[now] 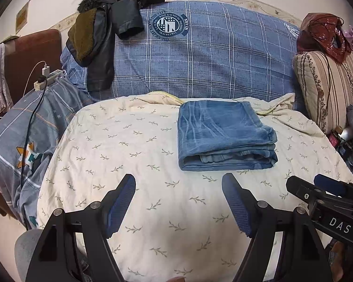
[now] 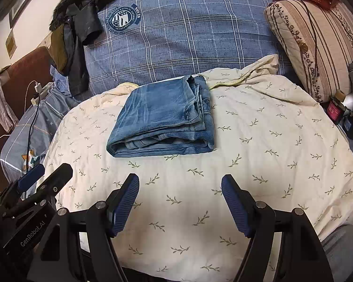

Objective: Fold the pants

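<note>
Denim-blue pants (image 1: 226, 136), folded into a compact stack, rest on the cream leaf-print quilt (image 1: 153, 211); my left gripper (image 1: 178, 202) and right gripper (image 2: 180, 203) hover spread and empty, presumably finished.

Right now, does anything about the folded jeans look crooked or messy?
Slightly. The jeans lie folded on the cream quilt, but their right-hand layers are uneven, with edges stepping out rather than stacked flush. Both grippers are open and clear.

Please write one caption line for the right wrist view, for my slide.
Folded blue denim pants lie on the cream leaf-print quilt, beyond the open right gripper; nothing held.
</note>
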The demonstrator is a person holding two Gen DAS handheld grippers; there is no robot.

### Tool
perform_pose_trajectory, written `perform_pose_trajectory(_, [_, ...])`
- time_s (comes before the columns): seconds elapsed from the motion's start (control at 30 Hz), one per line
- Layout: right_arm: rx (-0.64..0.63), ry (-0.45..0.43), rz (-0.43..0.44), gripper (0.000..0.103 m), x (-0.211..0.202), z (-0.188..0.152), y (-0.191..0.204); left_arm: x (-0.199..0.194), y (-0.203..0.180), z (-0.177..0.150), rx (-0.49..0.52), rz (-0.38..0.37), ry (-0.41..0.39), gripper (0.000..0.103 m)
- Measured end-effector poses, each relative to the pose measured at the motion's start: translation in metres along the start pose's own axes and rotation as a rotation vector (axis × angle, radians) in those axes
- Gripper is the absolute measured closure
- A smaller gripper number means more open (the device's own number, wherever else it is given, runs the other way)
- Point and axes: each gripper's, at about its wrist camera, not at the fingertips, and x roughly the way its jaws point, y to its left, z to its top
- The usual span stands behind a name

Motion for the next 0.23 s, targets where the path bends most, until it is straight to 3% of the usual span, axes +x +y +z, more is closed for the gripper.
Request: perform_pose_trajectory(0.23, [0.0, 0.006, 0.016, 0.029, 0.007, 0.002, -0.003, 0.01, -0.009, 0.005, 0.02, -0.002, -0.001, 0.027])
